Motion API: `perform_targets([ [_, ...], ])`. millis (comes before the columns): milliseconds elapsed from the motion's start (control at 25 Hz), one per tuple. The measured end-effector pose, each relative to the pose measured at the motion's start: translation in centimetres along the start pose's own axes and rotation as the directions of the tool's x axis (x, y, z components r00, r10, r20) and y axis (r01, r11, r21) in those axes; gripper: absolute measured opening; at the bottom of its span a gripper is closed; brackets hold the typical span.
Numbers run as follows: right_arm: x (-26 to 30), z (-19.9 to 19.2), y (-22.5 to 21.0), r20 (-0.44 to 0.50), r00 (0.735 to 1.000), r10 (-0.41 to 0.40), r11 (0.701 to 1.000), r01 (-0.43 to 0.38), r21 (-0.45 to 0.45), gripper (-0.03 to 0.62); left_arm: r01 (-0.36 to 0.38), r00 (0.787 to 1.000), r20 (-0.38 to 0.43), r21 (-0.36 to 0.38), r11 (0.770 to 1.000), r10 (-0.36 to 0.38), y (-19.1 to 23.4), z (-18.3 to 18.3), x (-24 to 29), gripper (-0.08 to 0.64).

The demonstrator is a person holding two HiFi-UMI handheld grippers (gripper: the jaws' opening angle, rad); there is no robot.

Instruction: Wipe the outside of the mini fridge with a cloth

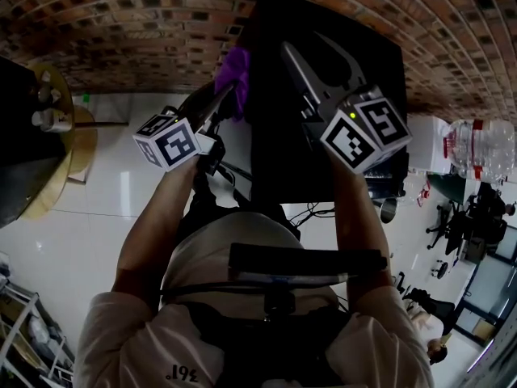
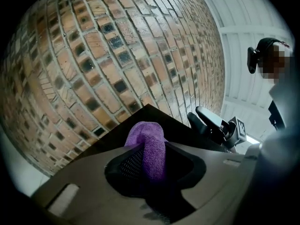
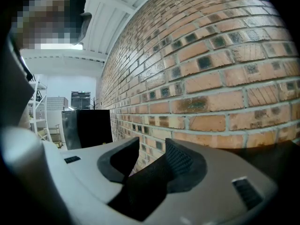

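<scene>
The black mini fridge (image 1: pixel 339 144) stands against the brick wall, seen from above in the head view. My left gripper (image 1: pixel 229 87) is shut on a purple cloth (image 1: pixel 234 69) at the fridge's upper left edge. In the left gripper view the cloth (image 2: pixel 151 146) bulges up between the jaws, with the fridge's dark corner (image 2: pixel 183 132) just behind it. My right gripper (image 1: pixel 304 48) hangs over the fridge top, open, nothing between its fingers. The right gripper view shows those jaws (image 3: pixel 152 149) spread, close to the bricks.
The brick wall (image 1: pixel 121 31) runs behind the fridge. A round wooden table (image 1: pixel 56 156) with cups stands at the left. Large water bottles (image 1: pixel 477 148) and office chairs (image 1: pixel 452 221) are at the right. Cables (image 1: pixel 311 212) lie below the fridge on the white floor.
</scene>
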State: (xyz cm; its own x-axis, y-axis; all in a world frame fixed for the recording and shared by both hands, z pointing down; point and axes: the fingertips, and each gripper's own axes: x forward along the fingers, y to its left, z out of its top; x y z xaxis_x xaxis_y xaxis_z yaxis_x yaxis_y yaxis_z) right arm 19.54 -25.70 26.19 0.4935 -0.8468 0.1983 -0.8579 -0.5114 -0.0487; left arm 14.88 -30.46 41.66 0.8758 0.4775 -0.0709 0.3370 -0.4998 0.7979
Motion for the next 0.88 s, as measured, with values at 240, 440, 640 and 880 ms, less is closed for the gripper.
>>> perform_targets([
  [240, 0.0, 0.0, -0.1, -0.001, 1.0, 0.002, 1.0, -0.002, 0.001, 0.166, -0.025, 1.0, -0.008, 0.003, 1.0, 0.025, 2.2, -1.7, -0.1, 0.115],
  [440, 0.0, 0.0, 0.0, -0.001, 1.0, 0.0, 1.0, 0.0, 0.001, 0.166, -0.062, 0.997, -0.036, 0.006, 0.998, 0.062, 4.8, -3.4, -0.2, 0.114],
  [640, 0.0, 0.0, 0.0, -0.002, 1.0, 0.001, 1.0, -0.001, 0.002, 0.166, -0.082, 0.995, -0.061, 0.004, 0.997, 0.082, 6.7, -5.0, -0.1, 0.114],
  [880, 0.0, 0.0, 0.1, -0.004, 1.0, 0.001, 1.0, -0.001, 0.004, 0.166, -0.113, 0.991, -0.066, -0.002, 0.994, 0.113, 9.3, -6.4, -0.2, 0.114],
])
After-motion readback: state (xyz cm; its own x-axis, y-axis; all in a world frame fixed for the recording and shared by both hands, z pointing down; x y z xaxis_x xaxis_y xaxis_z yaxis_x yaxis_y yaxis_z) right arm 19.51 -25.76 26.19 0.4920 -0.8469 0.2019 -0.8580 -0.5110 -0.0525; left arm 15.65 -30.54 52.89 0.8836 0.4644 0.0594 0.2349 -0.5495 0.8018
